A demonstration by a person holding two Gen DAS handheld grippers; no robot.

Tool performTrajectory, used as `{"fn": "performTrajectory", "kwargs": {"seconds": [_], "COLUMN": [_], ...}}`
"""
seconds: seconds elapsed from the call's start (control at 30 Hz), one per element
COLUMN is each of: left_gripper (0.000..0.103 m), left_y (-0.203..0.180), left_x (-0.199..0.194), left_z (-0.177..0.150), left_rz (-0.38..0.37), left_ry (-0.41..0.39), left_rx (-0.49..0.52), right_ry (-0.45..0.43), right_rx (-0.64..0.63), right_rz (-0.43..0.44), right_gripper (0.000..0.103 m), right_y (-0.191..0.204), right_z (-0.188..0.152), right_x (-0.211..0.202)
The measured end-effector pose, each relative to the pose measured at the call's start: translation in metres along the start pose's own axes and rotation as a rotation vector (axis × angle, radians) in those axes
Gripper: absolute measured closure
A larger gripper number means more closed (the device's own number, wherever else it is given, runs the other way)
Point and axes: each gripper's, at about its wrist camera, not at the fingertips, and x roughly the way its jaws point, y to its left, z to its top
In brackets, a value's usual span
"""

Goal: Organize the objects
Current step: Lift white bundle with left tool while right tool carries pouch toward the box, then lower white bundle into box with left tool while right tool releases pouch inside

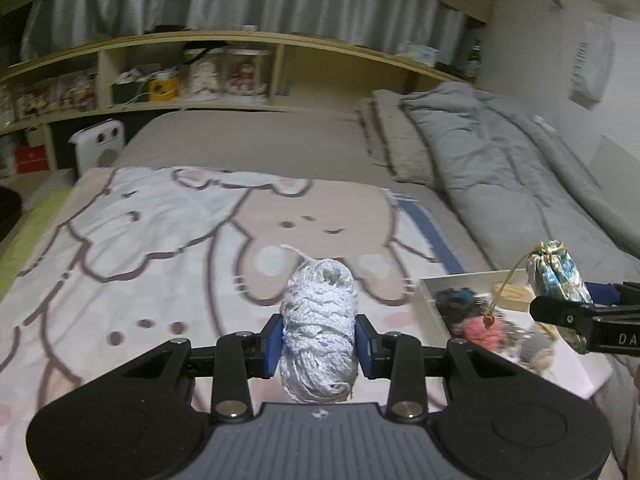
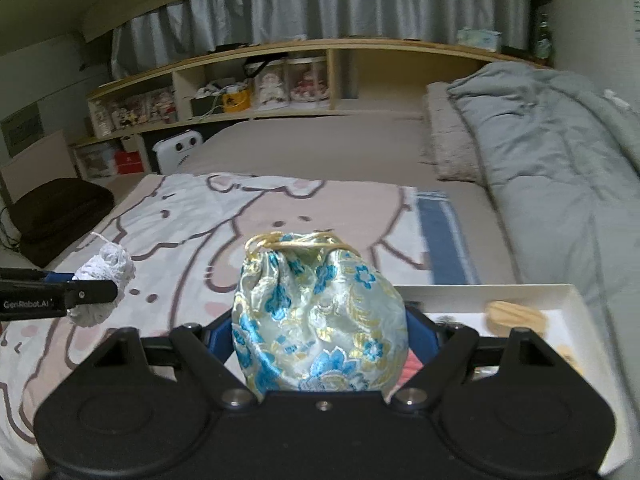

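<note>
White cotton yarn, one ball, sits clamped between the blue pads of the left gripper, held up over the cartoon blanket. One brocade drawstring pouch, pale green with blue flowers, fills the right gripper, whose fingers close on its sides; it hangs level, just right of the yarn. Below it lies one white box, its contents blurred and partly hidden. Farther right lies one grey duvet; far back, shelves.
</note>
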Motion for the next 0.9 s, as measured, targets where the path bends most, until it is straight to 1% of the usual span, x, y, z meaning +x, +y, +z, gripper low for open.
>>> {"fn": "performTrajectory", "kwargs": {"seconds": [0.23,0.33,0.43,0.63,0.83,0.9], "left_gripper": [0.064,0.064,0.064,0.064,0.064,0.064], "left_y": [-0.063,-0.087,-0.112,-0.153,-0.185,-0.194], "left_x": [0.006,0.013,0.024,0.048,0.073,0.082], "left_z": [-0.002,-0.007,-0.013,-0.029,-0.044,-0.049], "left_rz": [-0.104,-0.153,-0.202,-0.274,-0.346,-0.356], "left_ry": [0.003,0.020,0.054,0.129,0.227,0.256], "left_rx": [0.055,0.072,0.096,0.144,0.232,0.262], "right_ry": [-0.010,-0.002,0.016,0.095,0.188,0.226], "right_rx": [0.017,0.027,0.038,0.048,0.033,0.030], "right_rz": [-0.071,-0.101,-0.130,-0.177,-0.216,-0.219], "right_gripper": [0.018,0.018,0.018,0.018,0.018,0.018], "right_y": [-0.058,-0.081,-0.104,-0.144,-0.173,-0.181], "right_z": [-0.010,-0.016,-0.024,-0.042,-0.064,-0.070], "right_x": [-0.033,-0.042,-0.047,-0.042,-0.030,-0.021]}}
